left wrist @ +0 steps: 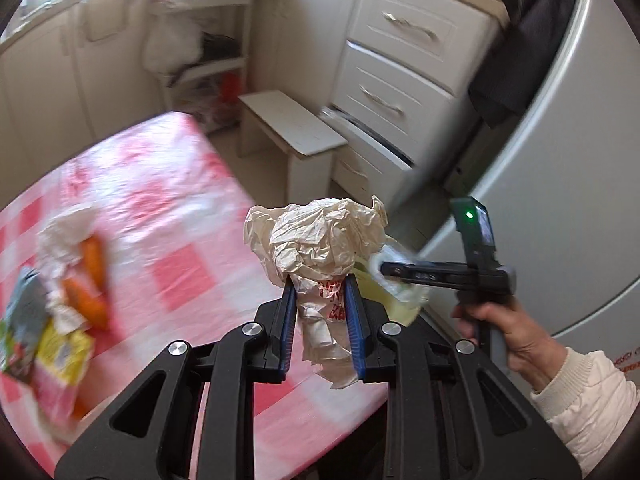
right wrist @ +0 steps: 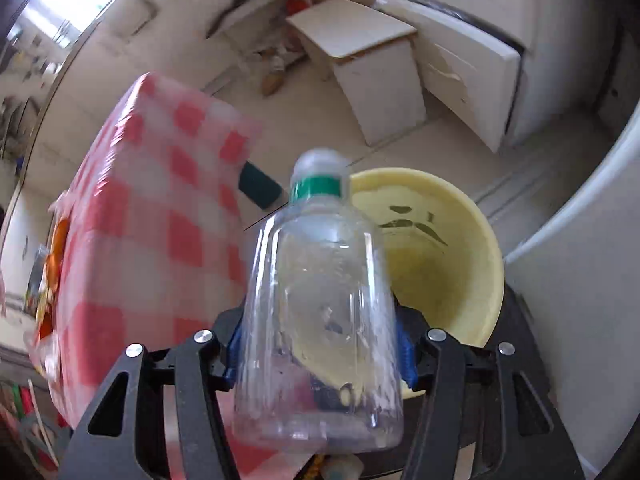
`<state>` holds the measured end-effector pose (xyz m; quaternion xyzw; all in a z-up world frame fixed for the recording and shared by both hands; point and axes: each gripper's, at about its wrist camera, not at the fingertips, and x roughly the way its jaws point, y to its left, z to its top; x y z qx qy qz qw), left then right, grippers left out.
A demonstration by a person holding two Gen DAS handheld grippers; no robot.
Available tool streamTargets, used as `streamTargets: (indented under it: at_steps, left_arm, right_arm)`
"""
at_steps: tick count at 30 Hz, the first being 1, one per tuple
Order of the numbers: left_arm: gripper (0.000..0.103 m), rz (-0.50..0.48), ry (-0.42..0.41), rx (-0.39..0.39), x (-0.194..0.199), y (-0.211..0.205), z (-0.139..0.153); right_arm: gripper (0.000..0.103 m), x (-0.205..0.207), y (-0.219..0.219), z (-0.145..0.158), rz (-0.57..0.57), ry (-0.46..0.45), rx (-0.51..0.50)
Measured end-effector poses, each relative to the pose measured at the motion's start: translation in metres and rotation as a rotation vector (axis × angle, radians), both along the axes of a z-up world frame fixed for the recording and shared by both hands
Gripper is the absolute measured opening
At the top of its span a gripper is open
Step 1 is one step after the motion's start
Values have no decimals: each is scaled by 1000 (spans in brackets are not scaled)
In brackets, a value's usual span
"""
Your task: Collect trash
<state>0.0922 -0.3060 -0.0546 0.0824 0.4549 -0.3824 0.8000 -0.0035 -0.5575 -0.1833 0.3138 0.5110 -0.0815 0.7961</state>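
A: Left claw (left wrist: 320, 312): what does it hold?

B: My left claw is narrow, clamped on a crumpled paper wrapper (left wrist: 316, 248). The wrapper's long axis runs along my fingers, its bulk bunched past the tips at twelve o'clock.

A: And the right claw (right wrist: 320, 354)?

B: My right claw stands fairly wide, its blue pads at either side of a clear plastic bottle (right wrist: 320, 304). The bottle's green-collared cap points to twelve o'clock, and I judge it held.

A: Where does the trash go?

B: Into the yellow bucket (right wrist: 486, 248), I judge. In the right view it lies at one o'clock, just beyond the bottle, mouth open upward. My right claw is the nearer.

A: Edges and room?

B: The checked counter (right wrist: 160, 216) drops off at ten o'clock; the refrigerator (right wrist: 580, 280) stands at three. More trash (left wrist: 60, 300) lies on the counter, at nine o'clock in the left view.
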Motion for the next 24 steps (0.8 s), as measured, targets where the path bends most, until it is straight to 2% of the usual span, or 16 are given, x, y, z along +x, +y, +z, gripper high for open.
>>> streamTargets:
  at_steps: [2, 5, 6, 8, 10, 12, 14, 17, 22, 24]
  left_arm:
    - [22, -62, 35, 21, 1, -33, -14]
    - [23, -154, 108, 54, 4, -82, -38]
    - [25, -166, 108, 82, 4, -100, -46]
    - [40, -180, 103, 129, 6, -128, -59]
    - [48, -159, 83, 169, 7, -143, -66]
    - [55, -129, 67, 167, 6, -144, -60]
    - [64, -85, 25, 145, 4, -131, -45]
    - [72, 35, -77, 111, -5, -83, -14]
    - [86, 309, -233, 41, -36, 35, 40]
    - [89, 407, -282, 28, -50, 78, 56]
  right_arm:
    - [67, -7, -5, 9, -42, -41, -6]
    - [72, -33, -8, 39, -95, -115, -73]
    - [74, -46, -8, 51, -121, -143, -96]
    - [77, -65, -10, 71, -146, -188, -122]
    - [79, -74, -11, 89, -146, -233, -147]
    - [84, -83, -9, 110, -138, -281, -162]
    - [85, -86, -3, 130, -137, -330, -169]
    - [86, -91, 15, 159, -142, -425, -154]
    - [94, -89, 87, 189, -104, -576, -195]
    - [95, -82, 117, 190, -61, -596, -209]
